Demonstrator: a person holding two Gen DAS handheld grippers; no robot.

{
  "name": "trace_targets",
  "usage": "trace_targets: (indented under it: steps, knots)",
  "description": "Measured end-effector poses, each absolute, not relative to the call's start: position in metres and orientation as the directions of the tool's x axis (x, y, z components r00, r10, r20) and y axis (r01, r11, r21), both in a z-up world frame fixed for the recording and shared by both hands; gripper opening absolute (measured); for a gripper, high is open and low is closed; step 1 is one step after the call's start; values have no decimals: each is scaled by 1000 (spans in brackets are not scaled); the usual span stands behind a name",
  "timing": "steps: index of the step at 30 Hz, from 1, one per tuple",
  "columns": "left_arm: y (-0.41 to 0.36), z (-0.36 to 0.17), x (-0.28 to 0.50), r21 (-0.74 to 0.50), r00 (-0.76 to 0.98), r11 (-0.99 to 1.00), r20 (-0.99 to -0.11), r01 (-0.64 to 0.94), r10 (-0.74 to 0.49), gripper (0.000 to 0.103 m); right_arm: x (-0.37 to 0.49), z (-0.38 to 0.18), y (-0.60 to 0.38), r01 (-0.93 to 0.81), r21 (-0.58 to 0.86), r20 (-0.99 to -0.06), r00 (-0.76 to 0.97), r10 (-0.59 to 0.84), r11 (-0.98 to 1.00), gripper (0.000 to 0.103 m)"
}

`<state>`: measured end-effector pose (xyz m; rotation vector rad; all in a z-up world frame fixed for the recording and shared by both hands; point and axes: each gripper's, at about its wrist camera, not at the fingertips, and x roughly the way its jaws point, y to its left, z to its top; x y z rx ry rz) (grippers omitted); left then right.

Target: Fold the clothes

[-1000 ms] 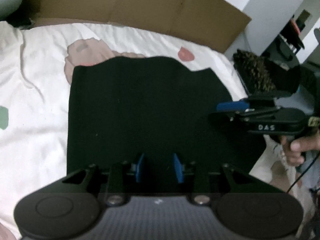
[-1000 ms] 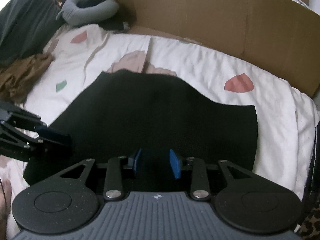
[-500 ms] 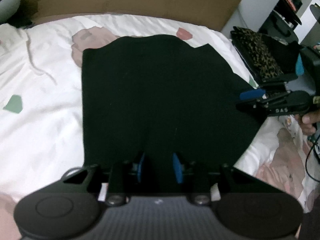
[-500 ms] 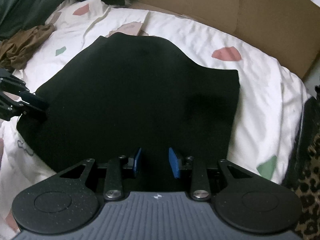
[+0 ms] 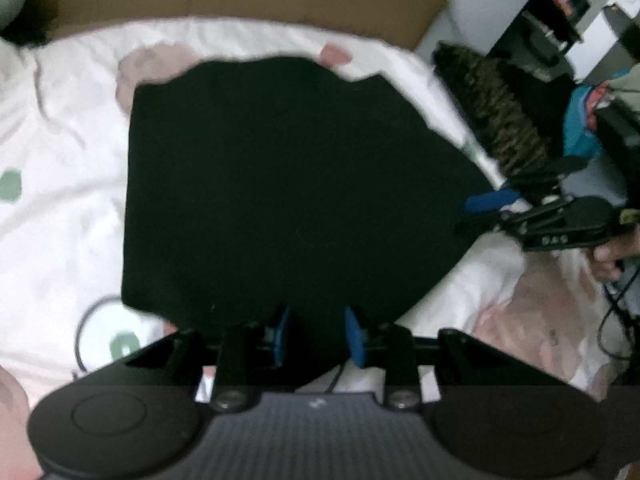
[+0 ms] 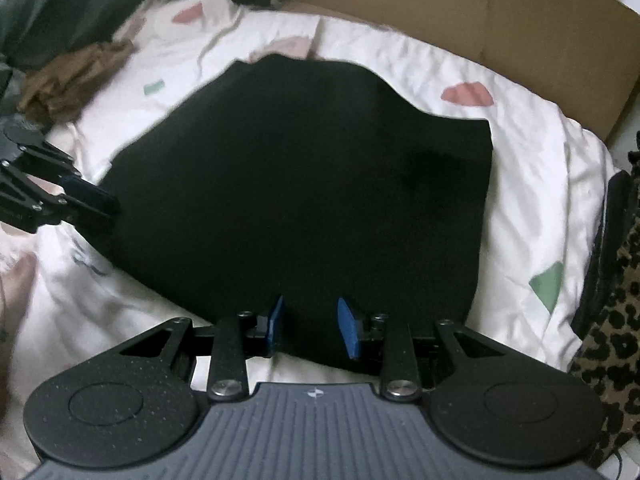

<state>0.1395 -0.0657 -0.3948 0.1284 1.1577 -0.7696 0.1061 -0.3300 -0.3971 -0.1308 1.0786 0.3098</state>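
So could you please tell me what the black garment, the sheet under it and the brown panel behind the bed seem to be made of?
Black garment: soft, matte cloth, probably a knit; it drapes limp and shows no sheen.
Sheet: thin woven fabric, likely cotton, white with coloured patches, finely creased.
Brown panel: cardboard, dull brown, with straight fold lines.

Each handheld tool has a matte black body with two round, speckled discs flanking a ribbed grey centre panel that carries a small white emblem. Two black link arms, each pinned by a silver screw, run forward to flat blue fingers (image 6: 346, 328). Seen from the side, the right gripper (image 5: 480, 210) shows thin black linkage bars, pale lettering on its body and a black cable trailing below the hand (image 5: 612, 248) gripping it.
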Motion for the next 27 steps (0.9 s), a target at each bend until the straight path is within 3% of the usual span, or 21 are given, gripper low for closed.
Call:
trace_targets:
  steps: [6,13,26,27]
  knots:
    - [-51,-400,134,-274,193,767,-869,581,-457,22,98,-401,-363,-206,30,-898,424,117,978,35]
    - [-30,-391,126,-264,203,807,-884,529,-422,21,87,-393,-381,-133,56,-901,420,108,989,35]
    - [2,-407,133,-470,164,812,-822,346,-546,31,68,-414,-428,168,431,-844,423,330,886,36]
    - [3,-410,135,-494,163,802,-808,336,-566,35,68,-417,-431,183,454,-834,432,344,872,37]
